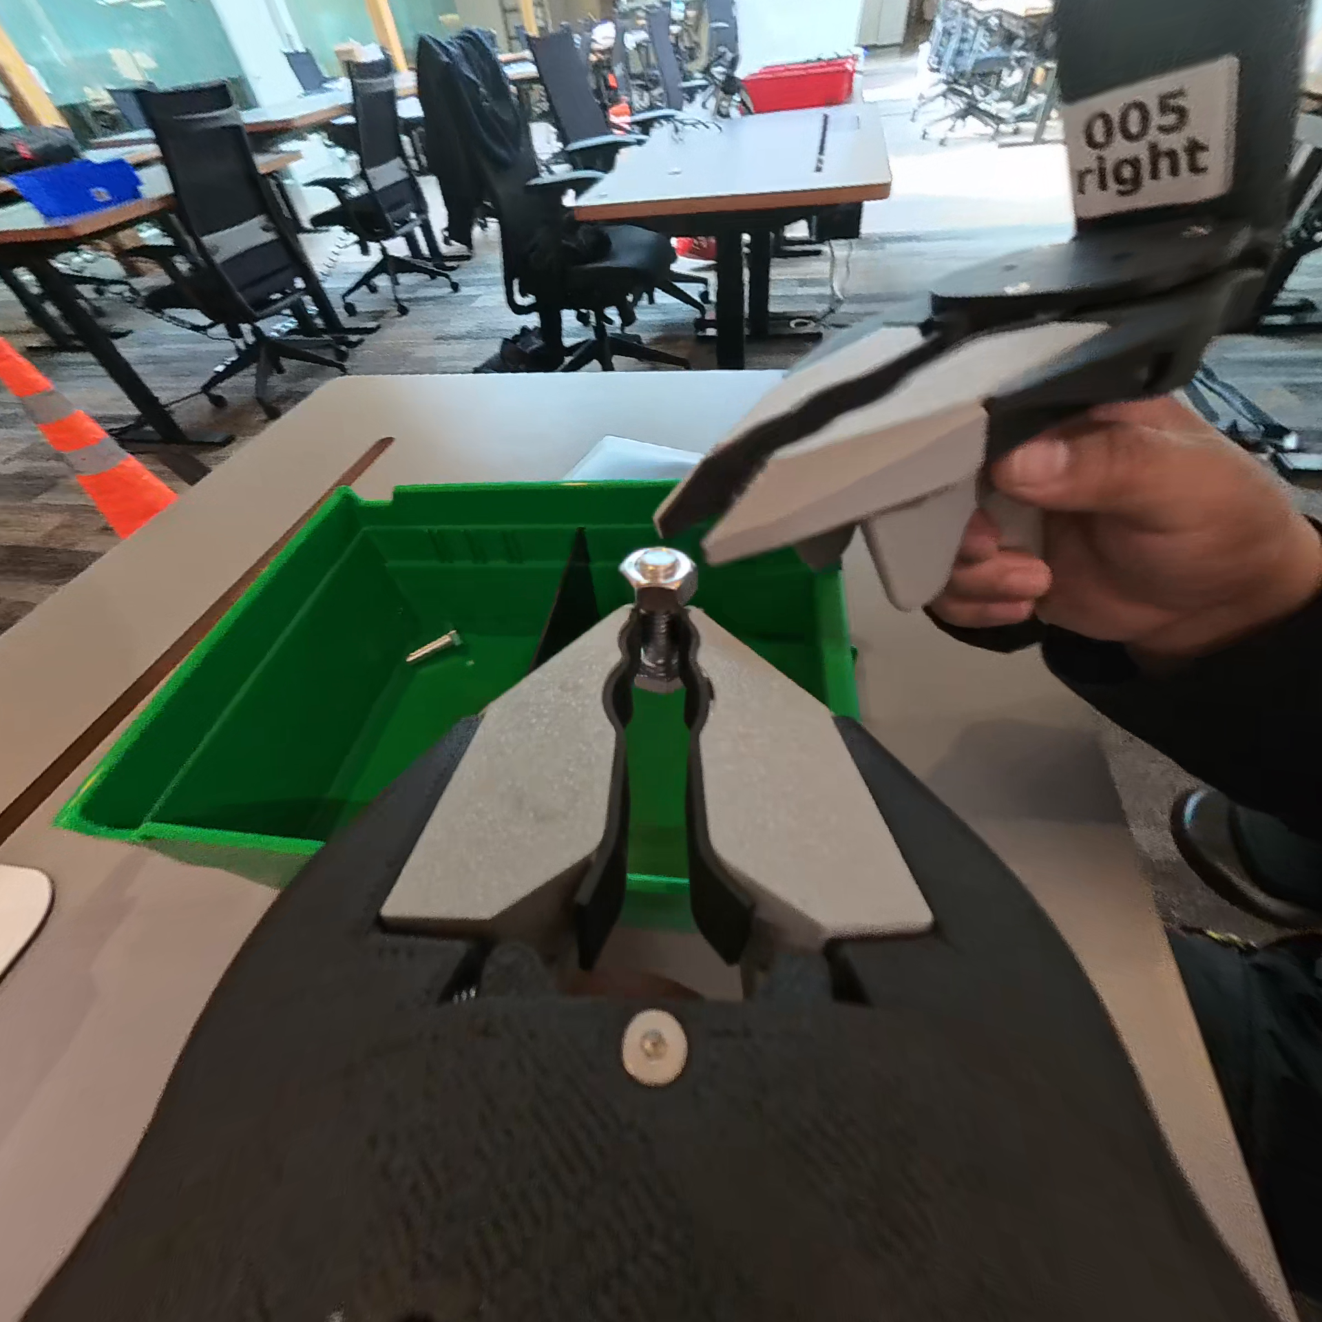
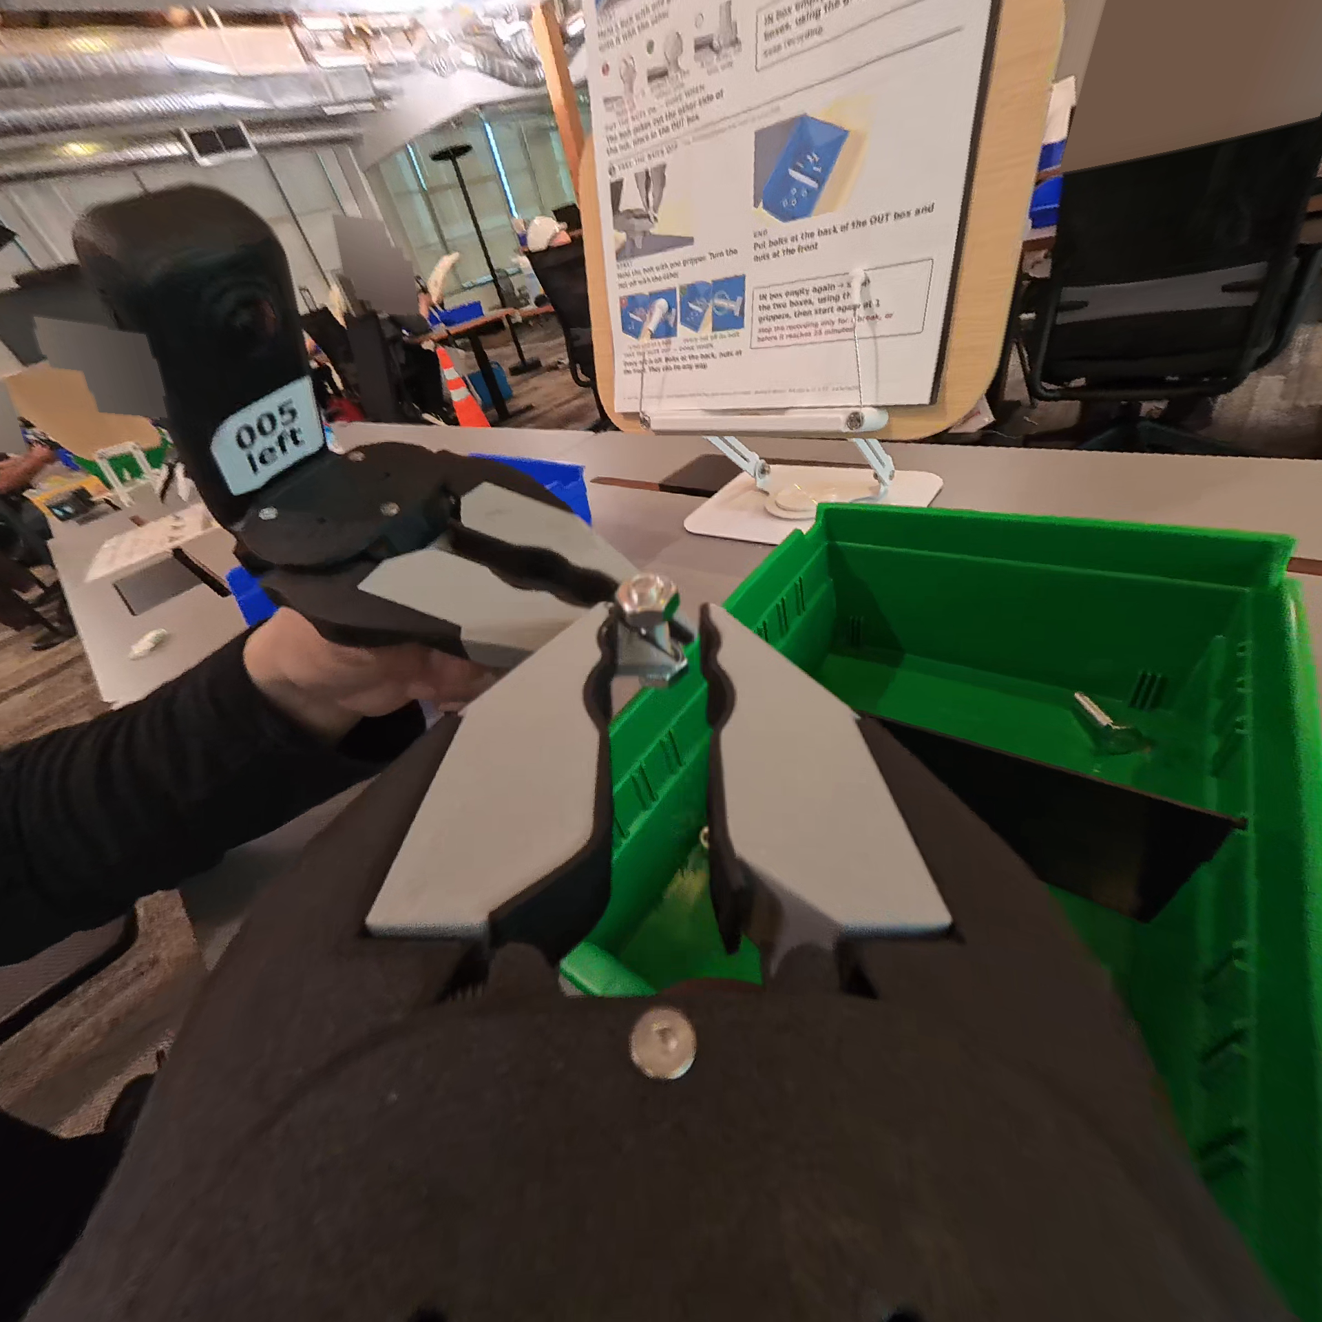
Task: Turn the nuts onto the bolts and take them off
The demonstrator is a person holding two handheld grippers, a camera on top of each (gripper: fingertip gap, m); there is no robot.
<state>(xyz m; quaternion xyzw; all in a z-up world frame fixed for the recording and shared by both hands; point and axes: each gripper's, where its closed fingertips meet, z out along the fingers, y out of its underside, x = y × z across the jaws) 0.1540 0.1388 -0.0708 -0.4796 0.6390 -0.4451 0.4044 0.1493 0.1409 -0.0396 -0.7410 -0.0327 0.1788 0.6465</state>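
Left gripper (image 1: 657, 647) jaws clamped on bolt (image 1: 654, 644) shank, nut (image 1: 658, 570) threaded at its top end, right gripper (image 2: 657, 644) jaws slightly apart, empty, just beside nut, all above green bin (image 1: 286, 687) holding a loose bolt (image 1: 433, 649).

A grey table (image 1: 501, 422) carries a green bin (image 1: 236, 715) and a white document stand (image 2: 808, 501).

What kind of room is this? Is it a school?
Most likely a big open office used as a workshop. Rows of desks and black swivel chairs fill the room, an orange traffic cone stands on the carpet, and an instruction sheet is propped on the worktable.
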